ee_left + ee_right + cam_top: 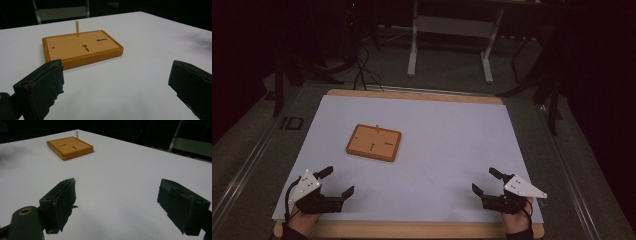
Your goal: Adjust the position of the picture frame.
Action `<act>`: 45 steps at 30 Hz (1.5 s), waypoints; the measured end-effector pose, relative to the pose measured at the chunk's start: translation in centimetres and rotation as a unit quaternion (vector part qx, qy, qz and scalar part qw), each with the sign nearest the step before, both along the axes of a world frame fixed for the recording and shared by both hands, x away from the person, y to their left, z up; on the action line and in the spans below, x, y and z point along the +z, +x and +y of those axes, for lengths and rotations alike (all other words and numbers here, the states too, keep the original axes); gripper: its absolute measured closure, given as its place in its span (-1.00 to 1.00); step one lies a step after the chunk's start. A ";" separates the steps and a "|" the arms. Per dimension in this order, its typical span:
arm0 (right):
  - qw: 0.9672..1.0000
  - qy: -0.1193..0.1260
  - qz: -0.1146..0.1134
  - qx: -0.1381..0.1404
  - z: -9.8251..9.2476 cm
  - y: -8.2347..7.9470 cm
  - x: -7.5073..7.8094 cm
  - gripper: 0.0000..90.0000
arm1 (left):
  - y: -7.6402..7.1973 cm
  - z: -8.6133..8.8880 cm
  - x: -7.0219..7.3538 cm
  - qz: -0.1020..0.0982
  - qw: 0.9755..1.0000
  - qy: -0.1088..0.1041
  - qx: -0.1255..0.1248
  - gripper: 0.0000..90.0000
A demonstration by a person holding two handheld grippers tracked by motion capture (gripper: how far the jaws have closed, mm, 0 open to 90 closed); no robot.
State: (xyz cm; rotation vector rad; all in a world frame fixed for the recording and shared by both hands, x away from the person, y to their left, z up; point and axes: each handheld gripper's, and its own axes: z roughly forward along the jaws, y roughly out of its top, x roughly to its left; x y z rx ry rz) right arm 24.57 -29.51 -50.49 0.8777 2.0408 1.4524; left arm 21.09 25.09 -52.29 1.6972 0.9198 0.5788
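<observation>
Left gripper (336, 181) and right gripper (486, 181) near the front edge of the table (447, 130), well apart, jaws spread wide, nothing between them. Farther off, left of centre: wooden board (374, 142), flat on the white top, one peg (77, 28) upright at its far edge, two dark slots in its face. Step in hand, by the look: start, no reach made yet. Next: forward travel toward the board, jaws lined on the peg.

Dim room, grey floor (447, 70)
</observation>
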 end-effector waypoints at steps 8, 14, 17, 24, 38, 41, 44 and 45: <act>1.000 0.006 -0.006 0.001 0.1 -0.1 0.1 -0.68 | 0.0 -0.3 0.0 0.002 1.000 0.002 -0.010 -0.99; 1.000 0.007 -0.011 0.001 0.1 -0.2 0.2 -0.68 | 0.0 -0.7 0.1 -0.011 0.999 -0.013 -0.038 -0.99; 1.000 0.004 -0.011 0.000 0.2 -0.2 0.2 -0.67 | 0.2 -1.0 0.3 -0.010 0.999 -0.015 -0.049 -0.99; 1.000 0.009 -0.005 -0.002 0.0 -0.2 0.2 -0.67 | 0.4 -2.2 1.4 0.002 0.998 -0.006 -0.063 -0.99; 1.000 0.017 0.003 0.004 0.0 -0.2 0.1 -0.67 | 4.7 -2.9 2.3 0.038 0.997 -0.011 -0.066 -0.99; 1.000 0.018 0.005 0.004 0.0 -0.2 0.1 -0.67 | 5.8 -3.1 2.5 0.036 0.997 -0.004 -0.063 -0.99; 1.000 0.020 0.006 0.005 0.0 -0.2 0.1 -0.67 | 6.5 -3.4 2.6 0.033 0.998 -0.001 -0.060 -0.97; 1.000 0.020 0.006 0.004 0.0 -0.2 0.1 -0.67 | 6.9 -3.4 2.7 0.031 0.998 -0.003 -0.061 -0.97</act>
